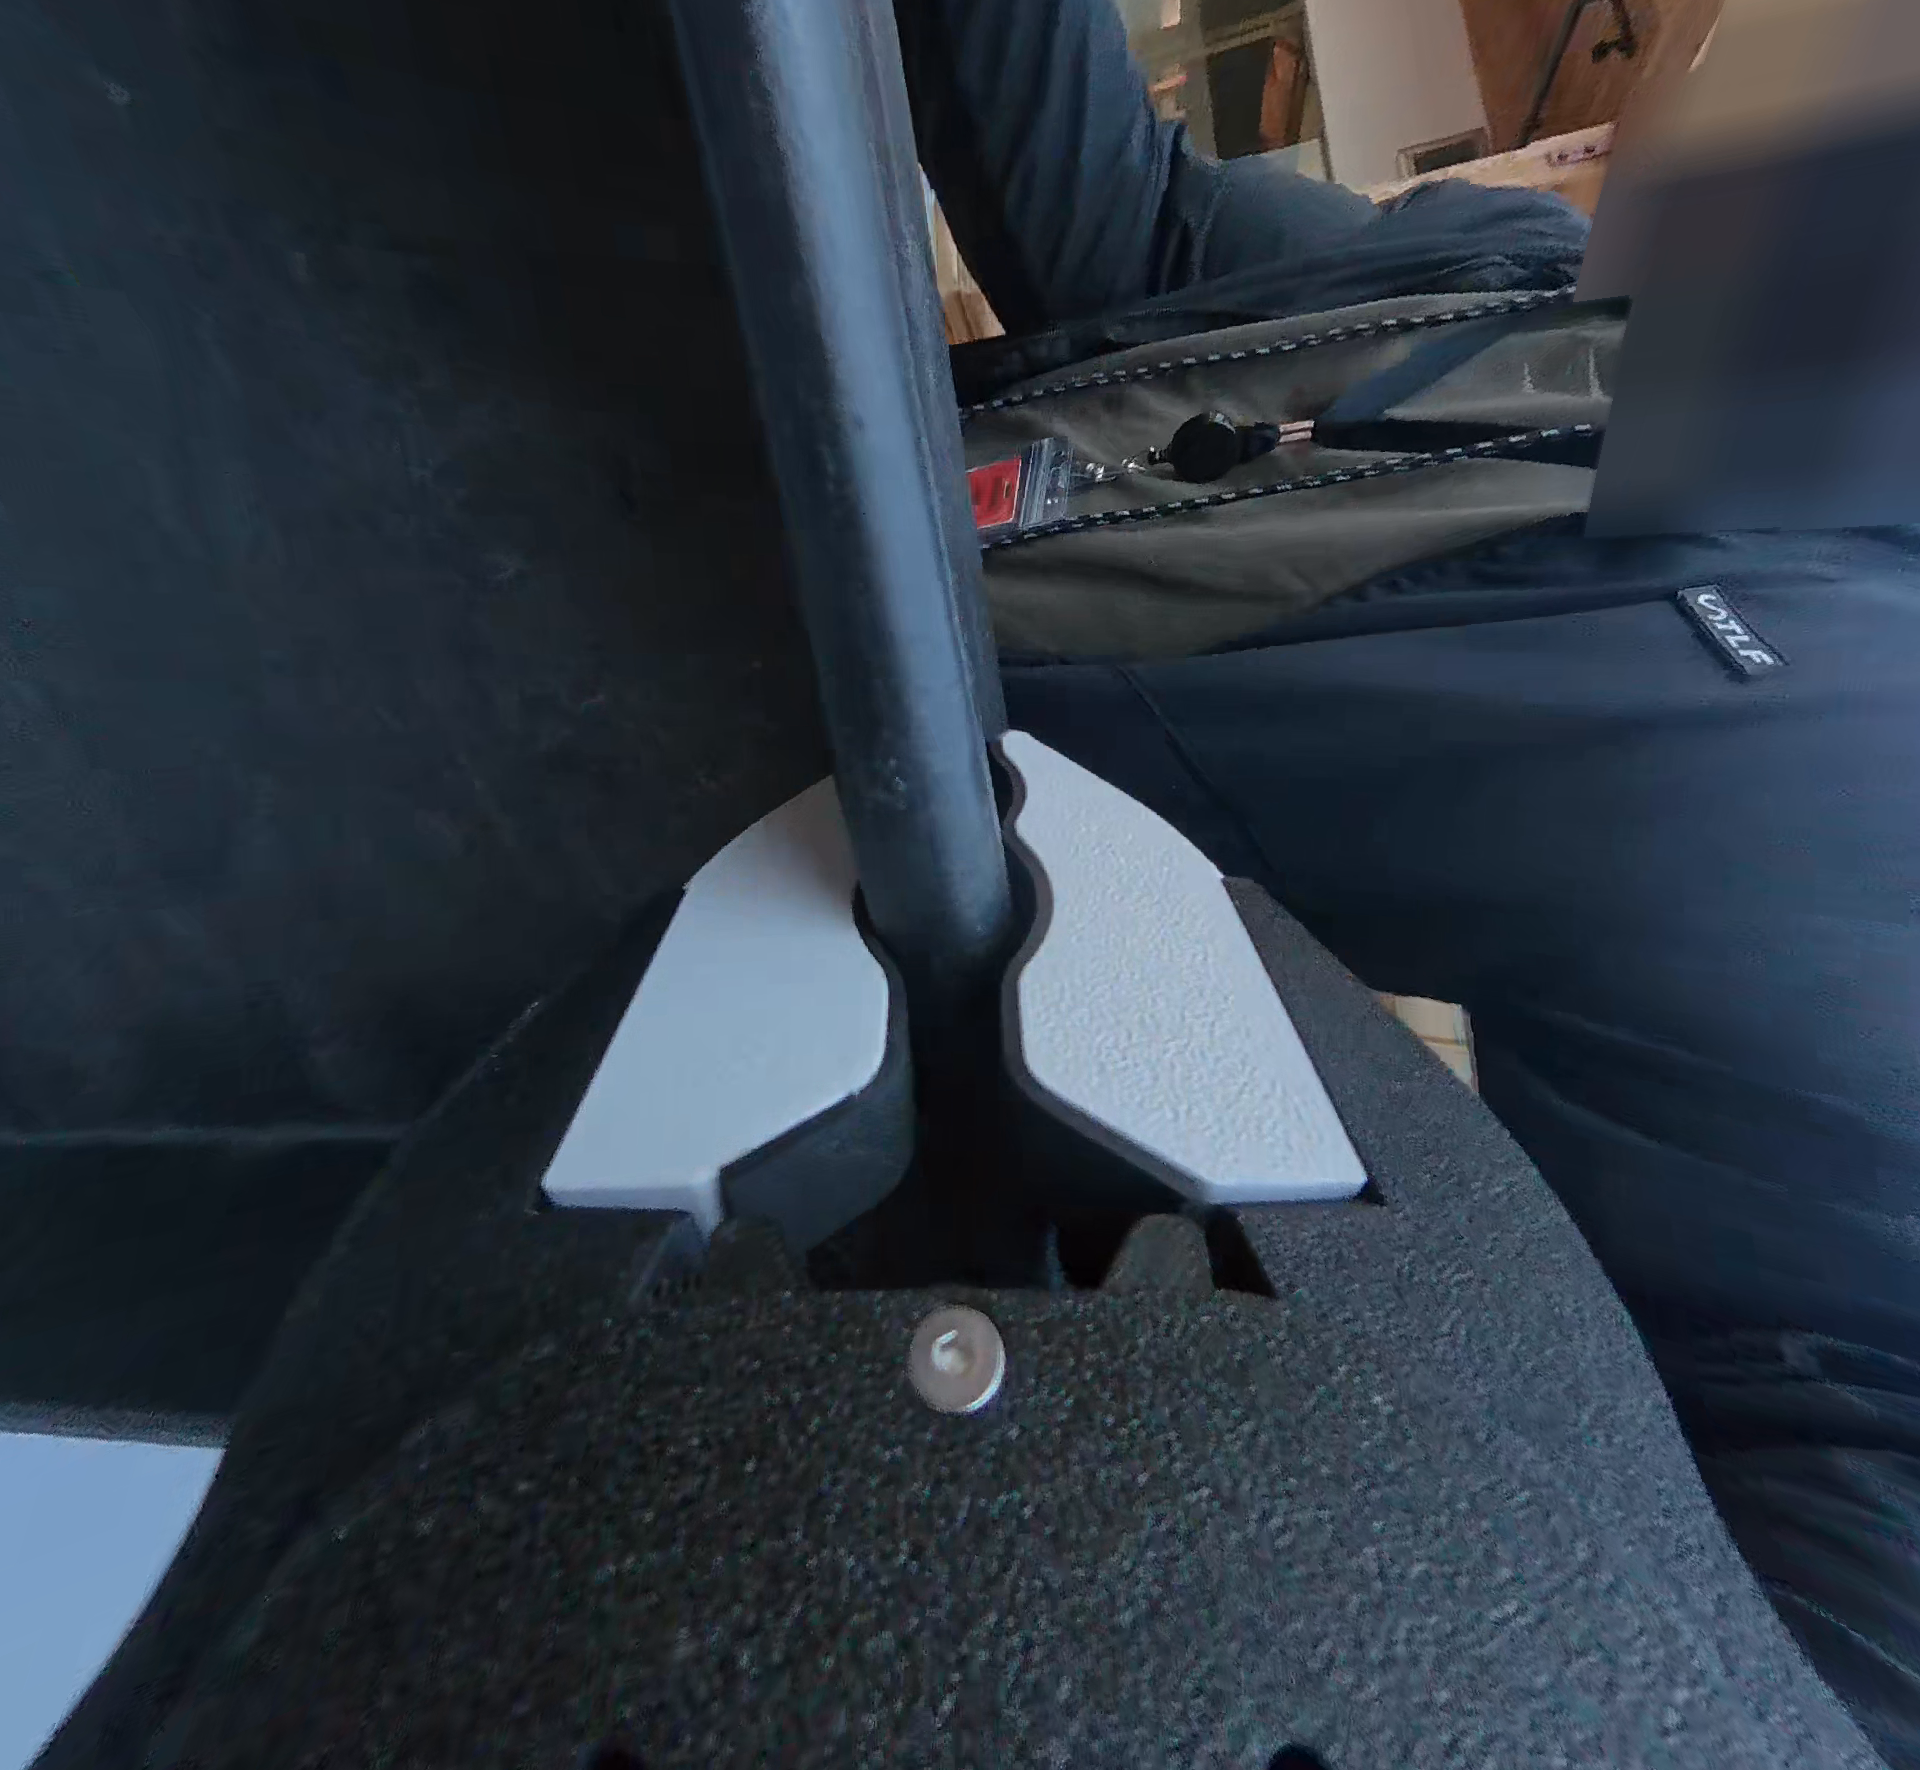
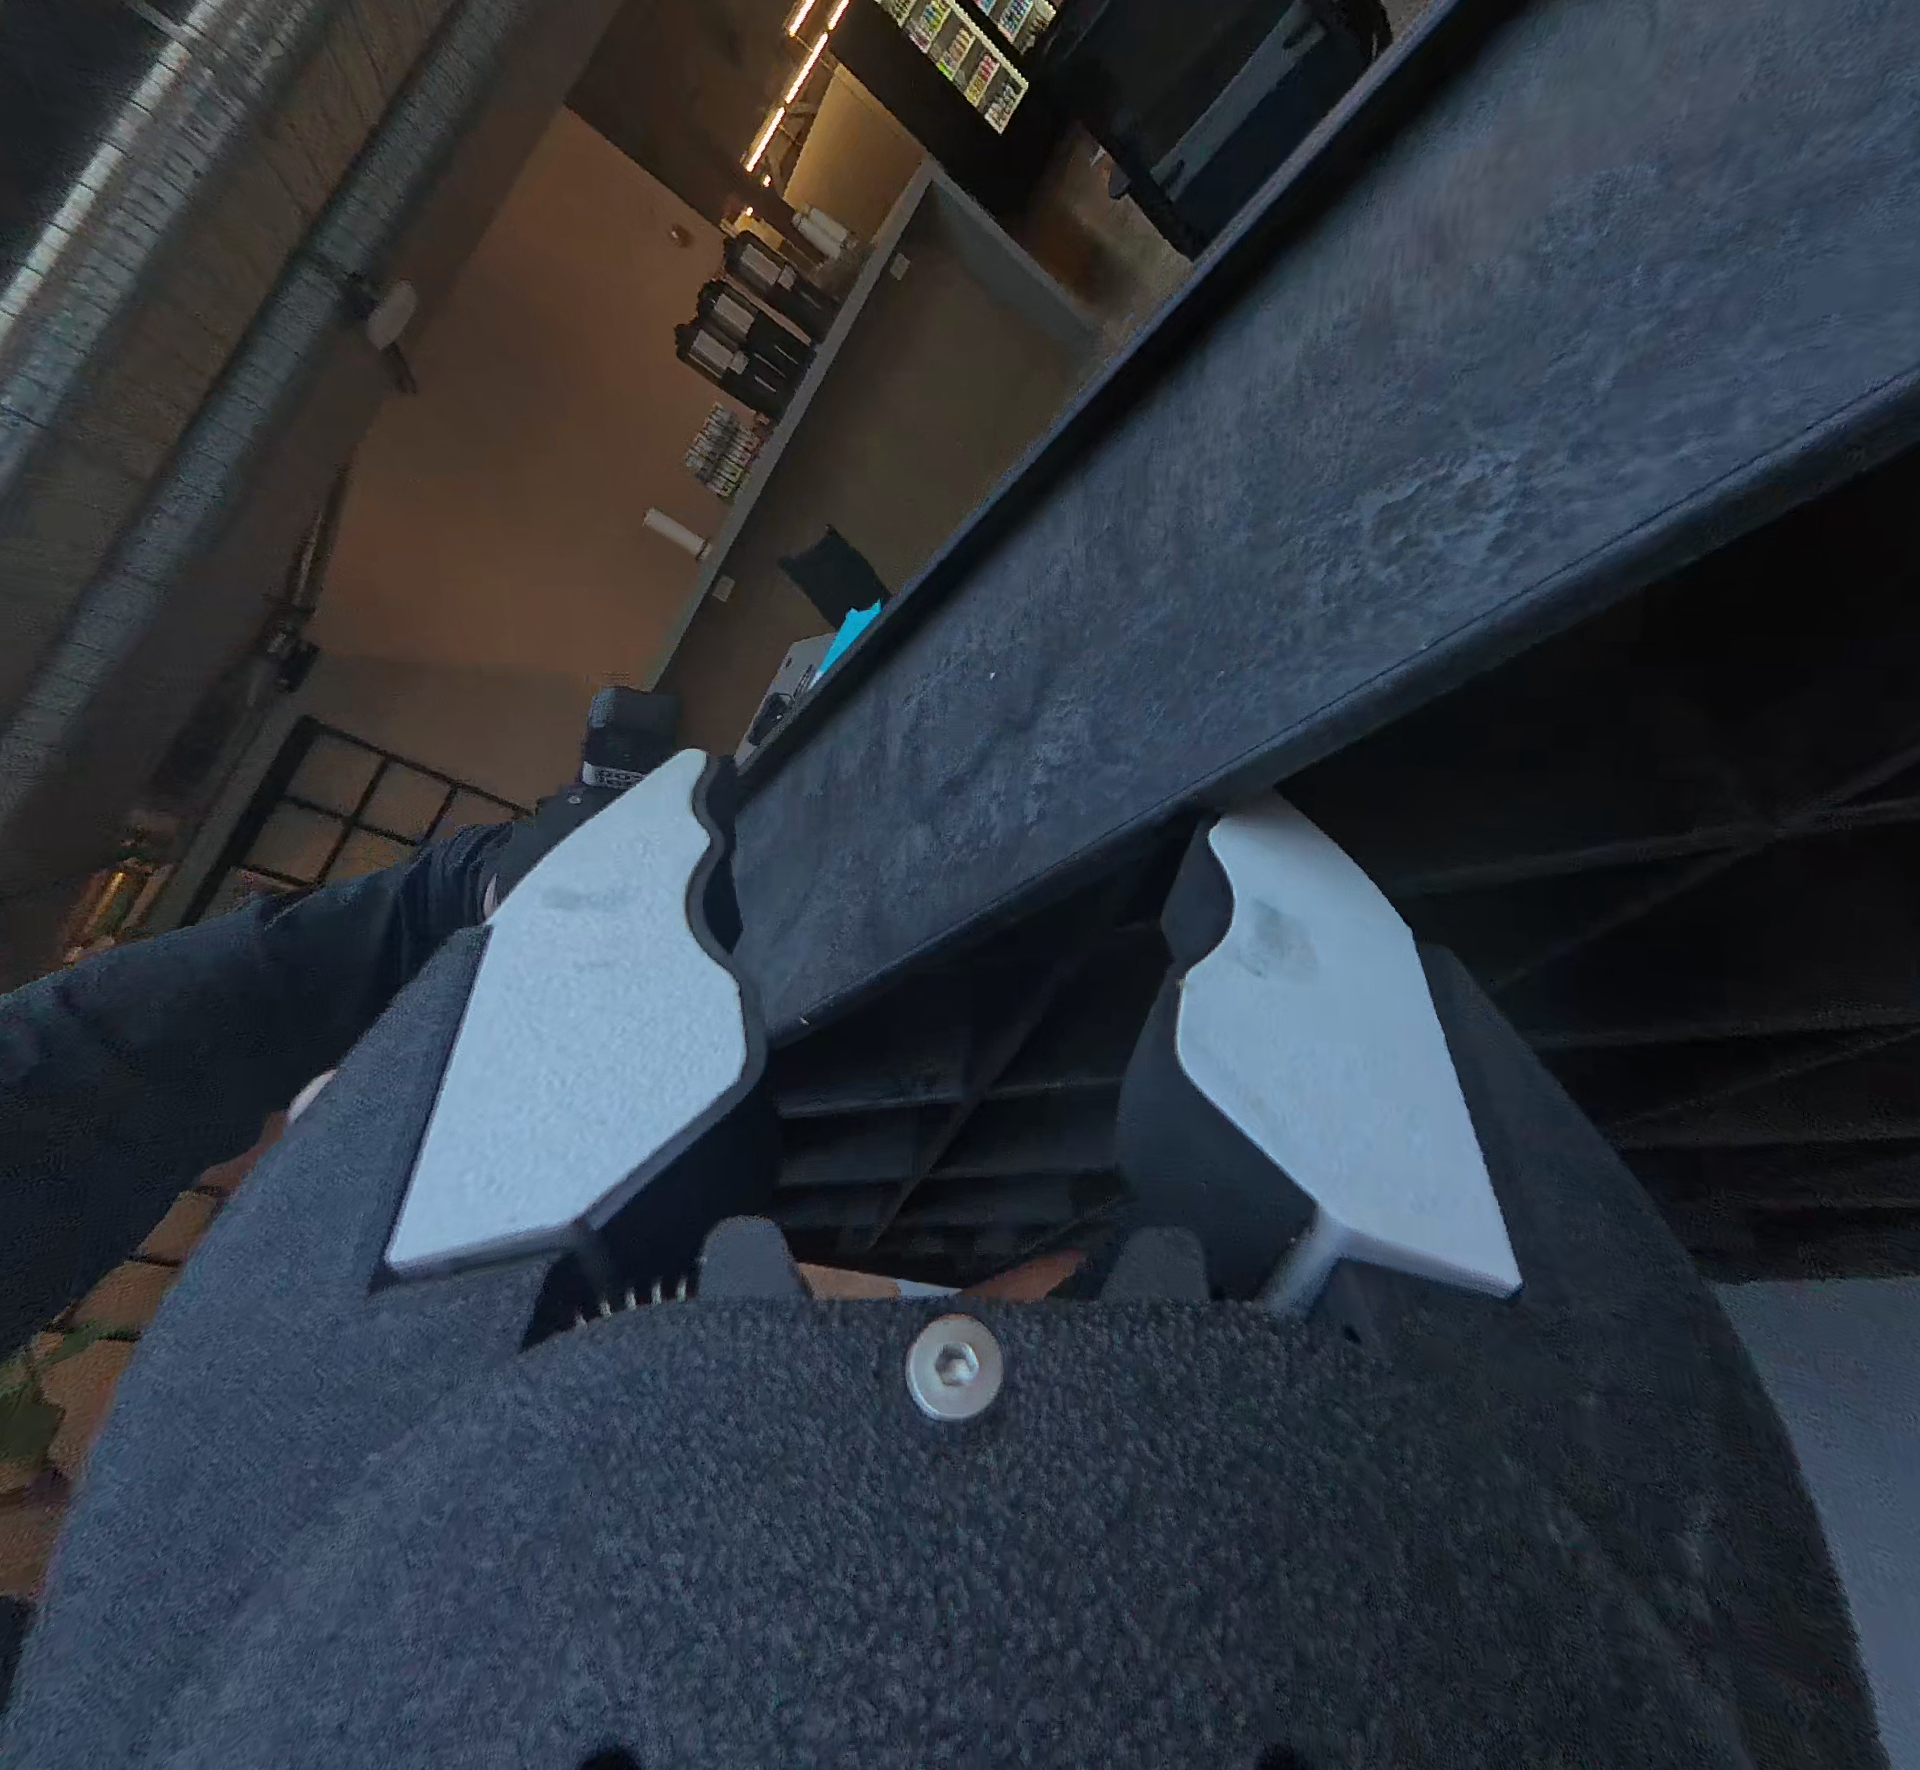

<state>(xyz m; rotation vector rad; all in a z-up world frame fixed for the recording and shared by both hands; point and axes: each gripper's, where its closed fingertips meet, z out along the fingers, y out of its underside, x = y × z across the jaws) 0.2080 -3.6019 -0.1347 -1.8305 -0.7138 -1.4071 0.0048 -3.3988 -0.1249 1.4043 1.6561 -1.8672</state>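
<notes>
Big black plastic panel [image 2: 1299, 473] tilted across the right view, mottled face up, ribbed underside [image 2: 1558, 941] in shadow below. In the left view, the same dark panel [image 1: 364, 473] close up, edged by a rounded rim [image 1: 831, 370].

Beyond, a person's dark jacket [image 1: 1455, 889].

Left claw [image 1: 935, 837] clamped tight on that rim, deep in the notch (a sound seat, by the look). Right claw [image 2: 971, 795] spread apart, straddling the panel's lower edge, one finger over the face, one beneath; contact not clear. Best kept square to the edge, no twisting.

Small badge reel [image 1: 1205, 451] clipped on a strap.
</notes>
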